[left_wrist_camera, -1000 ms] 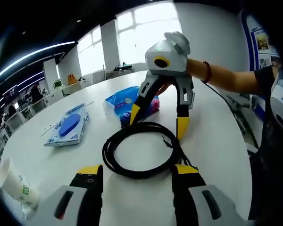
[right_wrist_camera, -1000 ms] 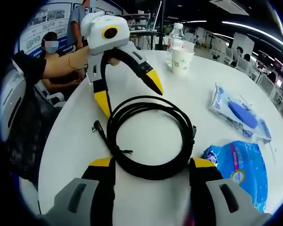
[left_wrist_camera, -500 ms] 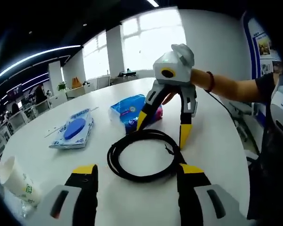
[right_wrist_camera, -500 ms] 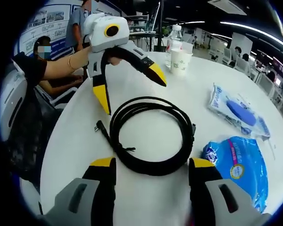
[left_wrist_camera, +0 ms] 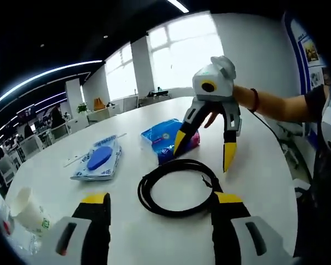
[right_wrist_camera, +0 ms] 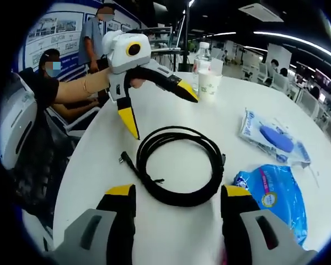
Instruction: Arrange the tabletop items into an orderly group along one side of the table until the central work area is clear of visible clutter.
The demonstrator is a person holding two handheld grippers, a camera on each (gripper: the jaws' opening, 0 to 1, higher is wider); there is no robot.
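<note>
Both the left gripper (right_wrist_camera: pixel 160 107) and right gripper (left_wrist_camera: pixel 205 149) hover wide-fingered, empty, above the coiled black cable (right_wrist_camera: pixel 179 165).

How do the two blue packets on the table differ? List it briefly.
The clear flat packet is transparent, showing a blue oval item inside; the blue crinkled bag is printed blue all over, with a pink stripe. The clear flat packet lies thin and flat, while the blue crinkled bag looks puffier. The blue crinkled bag lies nearer the black cable coil. Both rest on the white table, untouched.
</note>
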